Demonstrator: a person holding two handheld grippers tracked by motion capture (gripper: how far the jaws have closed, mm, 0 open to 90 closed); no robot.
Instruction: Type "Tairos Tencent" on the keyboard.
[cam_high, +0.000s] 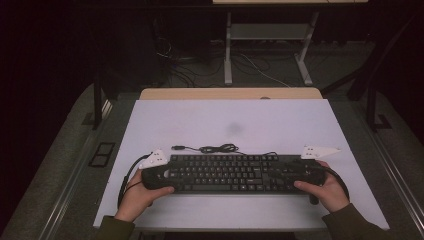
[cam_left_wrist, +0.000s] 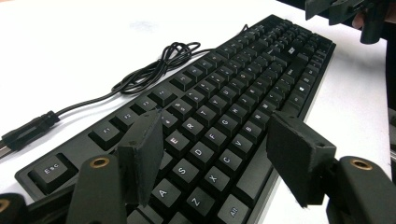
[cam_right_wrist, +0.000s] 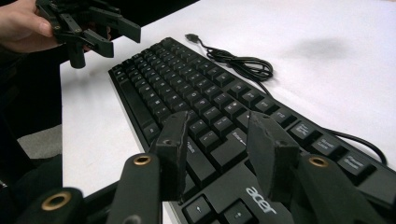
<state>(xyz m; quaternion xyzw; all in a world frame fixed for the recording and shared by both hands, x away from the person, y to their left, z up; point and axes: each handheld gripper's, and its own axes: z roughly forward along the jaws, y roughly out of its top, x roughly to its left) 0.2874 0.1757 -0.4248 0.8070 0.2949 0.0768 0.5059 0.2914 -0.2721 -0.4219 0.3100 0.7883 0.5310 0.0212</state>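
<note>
My left gripper hung with jaws released over the keyboard's left end, and my right gripper was half-closed, gripping nothing, over its right end, probably so I could lift it level. Its cable lay just behind on the desk.

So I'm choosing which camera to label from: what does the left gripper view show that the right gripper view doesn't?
Left gripper view alone: the left gripper with its jaws apart over the letter keys, the Esc key, and the right gripper far off.

Right gripper view alone: the right gripper's own jaws above the acer logo without gripping, and the left gripper in a hand beyond.

Both: the black keyboard, its coiled cable, USB plug, and white table.
</note>
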